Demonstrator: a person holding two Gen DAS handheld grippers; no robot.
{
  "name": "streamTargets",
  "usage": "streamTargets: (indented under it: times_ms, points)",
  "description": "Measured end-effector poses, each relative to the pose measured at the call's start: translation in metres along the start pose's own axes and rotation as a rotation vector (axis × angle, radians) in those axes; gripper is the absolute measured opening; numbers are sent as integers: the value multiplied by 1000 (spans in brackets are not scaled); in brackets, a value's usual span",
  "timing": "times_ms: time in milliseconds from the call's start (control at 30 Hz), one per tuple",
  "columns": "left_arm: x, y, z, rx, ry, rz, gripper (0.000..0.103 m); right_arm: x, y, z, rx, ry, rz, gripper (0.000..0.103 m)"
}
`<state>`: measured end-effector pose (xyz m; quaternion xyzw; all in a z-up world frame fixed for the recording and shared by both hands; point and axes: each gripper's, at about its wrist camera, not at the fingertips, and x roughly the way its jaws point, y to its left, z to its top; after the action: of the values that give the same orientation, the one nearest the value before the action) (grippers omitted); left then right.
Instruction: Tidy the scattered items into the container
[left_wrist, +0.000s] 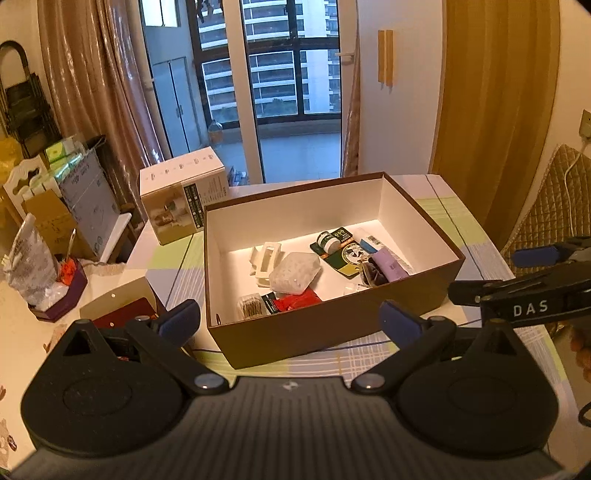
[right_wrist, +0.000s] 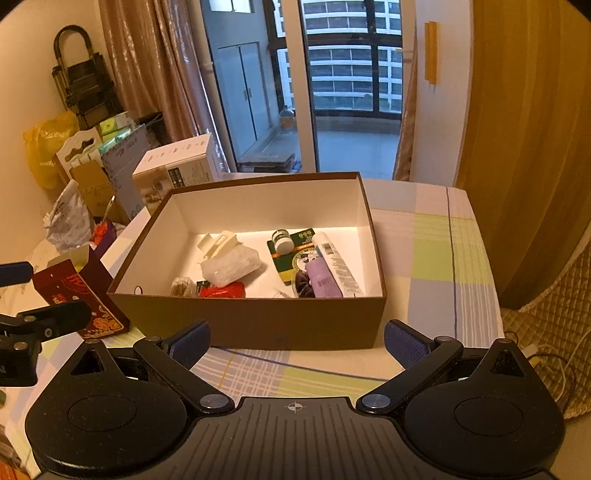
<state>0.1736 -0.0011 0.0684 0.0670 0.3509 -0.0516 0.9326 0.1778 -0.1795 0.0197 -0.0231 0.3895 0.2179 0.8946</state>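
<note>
Brown box (right_wrist: 251, 321) holds all items; left gripper (left_wrist: 290, 321), right gripper (right_wrist: 297, 339) both spread wide, empty. Scan tablecloth (right_wrist: 432, 258) for strays before quitting.

Both gripper (left_wrist: 291, 321) bodies black, ribbed; blue pads (left_wrist: 399, 326); silver pivot screws (left_wrist: 207, 381).

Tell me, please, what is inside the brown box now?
Inside the brown box: a white plastic holder, clear packet, red packet, small jar on a green card, white tube, purple bottle. Anything beneath them is hidden.
</note>
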Motion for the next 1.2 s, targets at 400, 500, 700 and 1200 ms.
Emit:
streamTargets:
  times_ms: [400,500,700,1200]
  points:
    - [-2,-12,-10,-7,41,21,102,-10,-5,-14,16,3,21,103]
    - [-5,-15,-14,-2,26,48,102,-11,-6,-17,18,3,28,103]
    - [-4,-17,-18,-16,32,56,102,-13,-10,-21,22,8,29,103]
    - [-2,-27,-28,-7,67,79,102,-9,-13,-28,11,29,39,103]
